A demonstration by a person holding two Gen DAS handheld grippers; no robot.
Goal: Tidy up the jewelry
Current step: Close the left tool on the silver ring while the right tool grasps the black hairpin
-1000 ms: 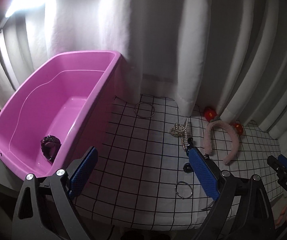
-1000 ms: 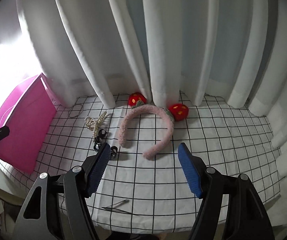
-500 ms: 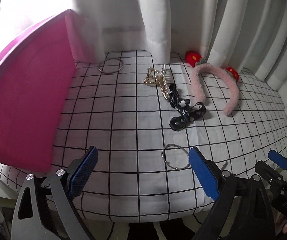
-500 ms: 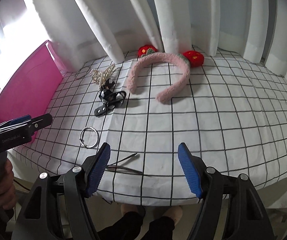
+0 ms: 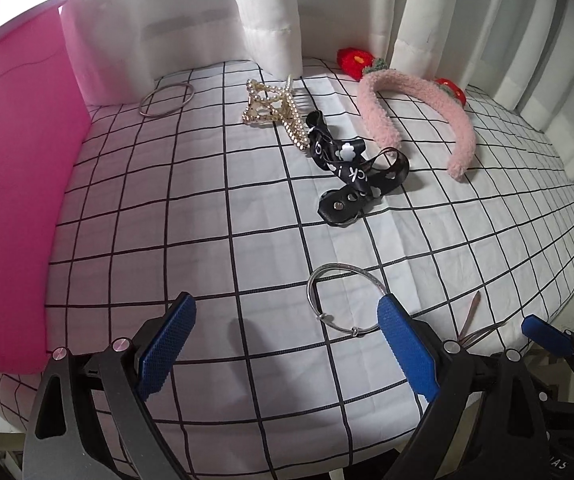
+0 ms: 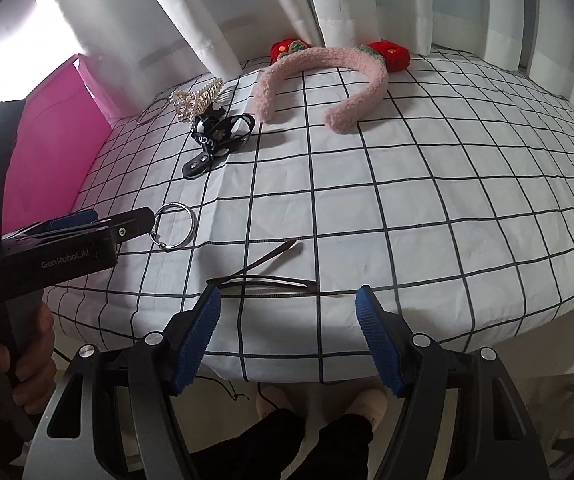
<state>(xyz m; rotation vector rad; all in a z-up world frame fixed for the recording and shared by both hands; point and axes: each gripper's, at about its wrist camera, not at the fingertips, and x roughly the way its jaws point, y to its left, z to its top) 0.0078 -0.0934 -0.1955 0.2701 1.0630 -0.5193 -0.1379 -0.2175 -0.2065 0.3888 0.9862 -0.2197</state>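
My left gripper [image 5: 287,320] is open and empty, low over the checked cloth, with a silver bangle [image 5: 341,296] just ahead of its right finger; the bangle also shows in the right wrist view [image 6: 175,226]. My right gripper [image 6: 287,308] is open and empty at the table's front edge, right behind thin metal hair clips [image 6: 263,276]. Farther back lie a black ribbon bow [image 5: 351,172], a pearl hair claw [image 5: 273,106], a thin ring bangle [image 5: 167,98] and a pink fluffy headband [image 5: 415,104] with red strawberries. The pink tub [image 5: 11,184] stands at the left.
White curtains [image 5: 263,12] hang close behind the table. The cloth's front edge [image 6: 327,372] drops off right under my right gripper, with the person's feet below. The left gripper's body [image 6: 67,248] sits at the left of the right wrist view.
My left gripper has swung away from over the pink tub to the right and down toward the silver bangle. My right gripper has dropped back to the front edge by the hair clips.
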